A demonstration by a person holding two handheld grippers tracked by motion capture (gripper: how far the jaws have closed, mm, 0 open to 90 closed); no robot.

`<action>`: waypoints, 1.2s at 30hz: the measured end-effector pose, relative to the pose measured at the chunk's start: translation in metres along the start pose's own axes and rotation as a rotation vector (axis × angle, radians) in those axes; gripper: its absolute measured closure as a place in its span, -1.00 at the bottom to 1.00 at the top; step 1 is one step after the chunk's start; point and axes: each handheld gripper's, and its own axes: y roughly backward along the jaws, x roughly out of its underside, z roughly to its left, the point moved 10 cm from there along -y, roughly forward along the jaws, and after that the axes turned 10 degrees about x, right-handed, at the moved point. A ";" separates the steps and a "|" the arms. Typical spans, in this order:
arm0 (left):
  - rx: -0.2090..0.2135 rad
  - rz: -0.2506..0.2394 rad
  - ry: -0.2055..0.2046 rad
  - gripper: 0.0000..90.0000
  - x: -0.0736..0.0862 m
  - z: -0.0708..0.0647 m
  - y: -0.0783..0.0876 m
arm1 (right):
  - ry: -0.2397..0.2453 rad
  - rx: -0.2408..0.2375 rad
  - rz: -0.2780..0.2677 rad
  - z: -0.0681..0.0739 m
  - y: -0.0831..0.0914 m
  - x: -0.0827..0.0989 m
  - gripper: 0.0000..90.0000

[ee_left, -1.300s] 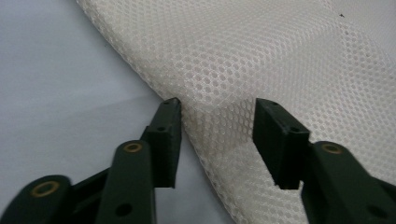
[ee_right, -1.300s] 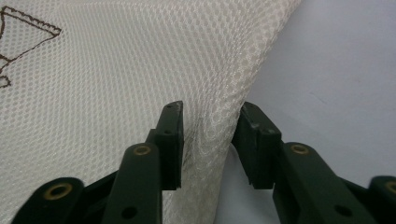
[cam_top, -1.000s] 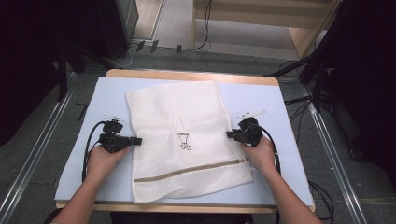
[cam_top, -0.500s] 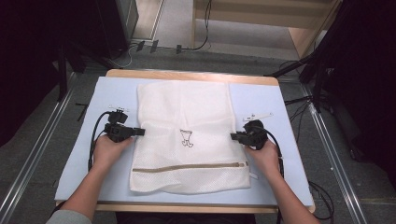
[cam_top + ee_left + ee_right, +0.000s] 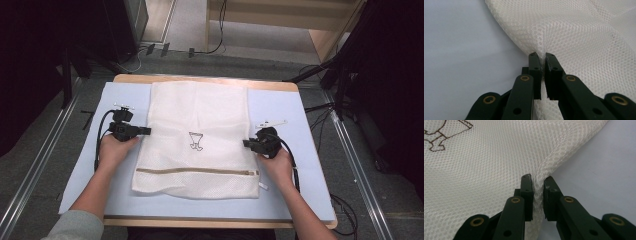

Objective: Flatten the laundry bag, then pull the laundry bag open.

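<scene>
Wooden table (image 5: 205,79) covered by pale blue mat (image 5: 310,165). White mesh laundry bag (image 5: 200,115) flat on mat, centred, zipper (image 5: 197,171) near front edge, small brown print (image 5: 196,141) just behind zipper.

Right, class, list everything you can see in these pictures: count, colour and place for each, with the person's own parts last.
Mesh laundry bag: one, white, flat mid-table, both side edges pinched.
Zip: one, tan, across the bag's near end.
Printed figure: one, brown, bag's middle.
Table mat: one, pale blue, under the bag.
Left hand-held gripper: one, black, shut on the bag's left edge.
Right hand-held gripper: one, black, shut on the bag's right edge.
Forearms: two, entering from below.
</scene>
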 end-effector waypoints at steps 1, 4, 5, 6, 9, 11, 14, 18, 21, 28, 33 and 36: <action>0.001 -0.003 0.003 0.91 -0.002 0.002 -0.001 | 0.004 0.002 0.000 -0.001 -0.002 -0.001 0.82; 0.007 -0.008 0.017 0.90 -0.003 0.006 -0.005 | 0.007 0.014 0.000 -0.004 -0.007 -0.005 0.80; 0.012 -0.013 0.026 0.90 -0.003 0.007 -0.005 | 0.006 0.029 -0.003 -0.006 -0.008 -0.007 0.79; 0.011 -0.015 0.026 0.90 -0.003 0.007 -0.004 | 0.008 0.028 -0.008 -0.007 -0.011 -0.008 0.79; 0.003 -0.017 0.024 0.81 -0.003 0.008 -0.003 | 0.013 0.031 -0.016 -0.008 -0.017 -0.011 0.80; -0.011 -0.019 0.017 0.63 -0.002 0.009 -0.001 | -0.007 0.021 -0.009 -0.007 -0.018 -0.010 0.75; -0.004 -0.022 0.007 0.36 -0.002 0.007 0.003 | -0.015 0.024 -0.015 -0.009 -0.016 -0.011 0.58; 0.014 -0.021 -0.006 0.16 -0.001 0.000 0.008 | -0.049 -0.008 -0.035 -0.011 -0.008 -0.013 0.45; 0.019 -0.032 -0.026 0.07 -0.003 -0.008 0.012 | -0.051 -0.026 -0.030 -0.010 -0.002 -0.012 0.38; 0.024 -0.048 -0.081 -0.06 -0.004 -0.025 0.022 | -0.049 -0.037 -0.062 -0.011 0.016 -0.014 0.33; 0.051 -0.051 -0.088 -0.13 -0.003 -0.037 0.026 | -0.045 -0.050 -0.064 -0.009 0.024 -0.008 0.31; 0.063 -0.061 -0.079 -0.16 -0.004 -0.042 0.027 | -0.038 -0.063 -0.058 -0.003 0.027 -0.003 0.29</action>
